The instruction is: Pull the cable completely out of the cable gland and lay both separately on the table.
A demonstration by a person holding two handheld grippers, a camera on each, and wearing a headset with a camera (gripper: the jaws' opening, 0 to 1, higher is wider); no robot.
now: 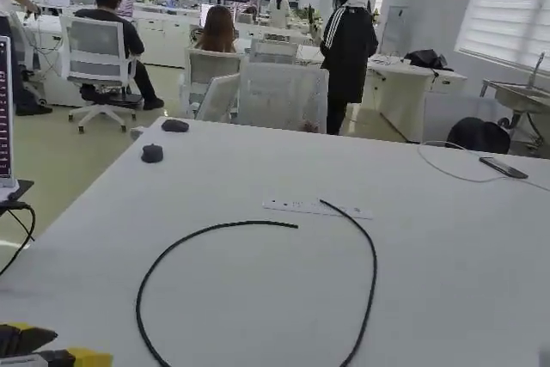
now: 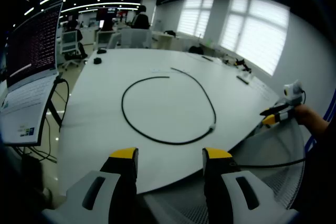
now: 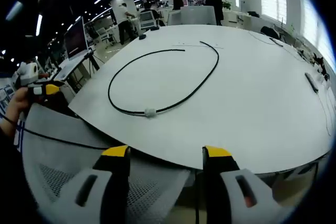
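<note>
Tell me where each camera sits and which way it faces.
Head view: on the person's head, looking forward and down over the white table at the looped black cable; a yellow-and-black gripper shows bottom left.
Left gripper view: off the table's edge, facing across it; the left gripper rises below, jaws open; the right gripper in a hand at right.
Right gripper view: likewise off the edge; its own open jaws below, left gripper held at left.
Shared: both gripper views show the small pale cable gland on the cable.
</note>
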